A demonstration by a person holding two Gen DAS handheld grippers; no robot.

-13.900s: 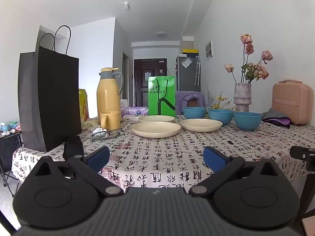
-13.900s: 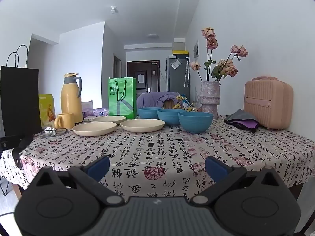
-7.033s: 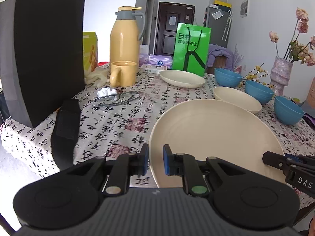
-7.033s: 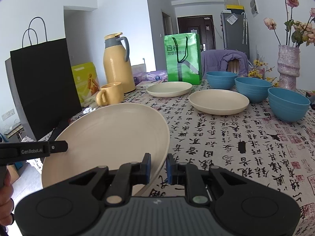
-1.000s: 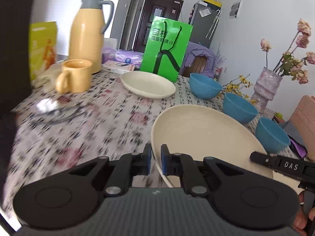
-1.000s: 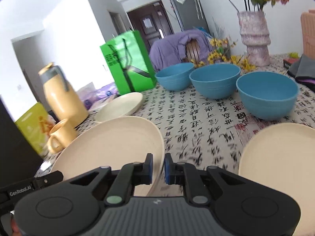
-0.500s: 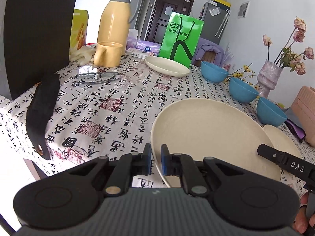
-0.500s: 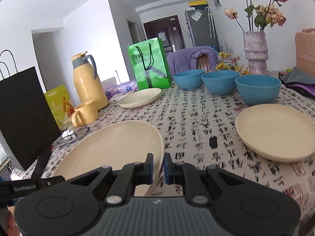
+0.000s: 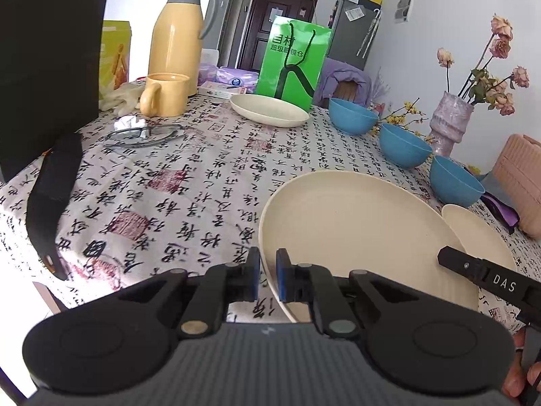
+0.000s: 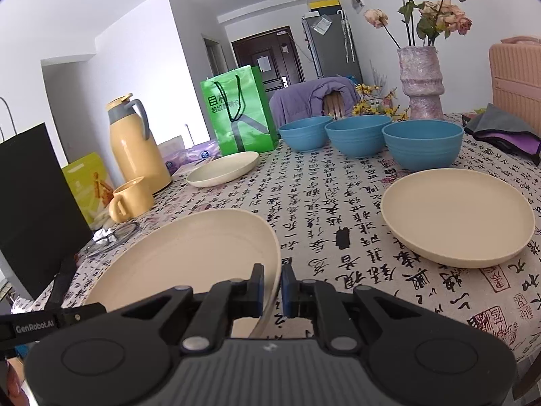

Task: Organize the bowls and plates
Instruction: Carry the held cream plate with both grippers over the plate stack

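— Holding that cream plate (image 9: 358,233) by its rim from both sides, see? The left hand-held gripper (image 9: 267,279) is pinched shut on the near-left edge, the right hand-held gripper (image 10: 272,287) clamped on the opposite edge. The plate hangs between them, over the counter (image 9: 189,182).

— Looks light and stiff to me, probably smooth enough to slide. The rim seems the only real hold.

— Agreed. Another plate (image 10: 456,216) lies ahead-right of the right hand-held gripper, a third plate (image 10: 223,168) far ahead-left, three blue bowls (image 10: 361,134) beyond.

— The printed cloth could bunch. Room's a cluttered dining space: thermos (image 9: 177,35), mug (image 9: 165,94), green bag (image 9: 290,61), vase (image 10: 422,83).
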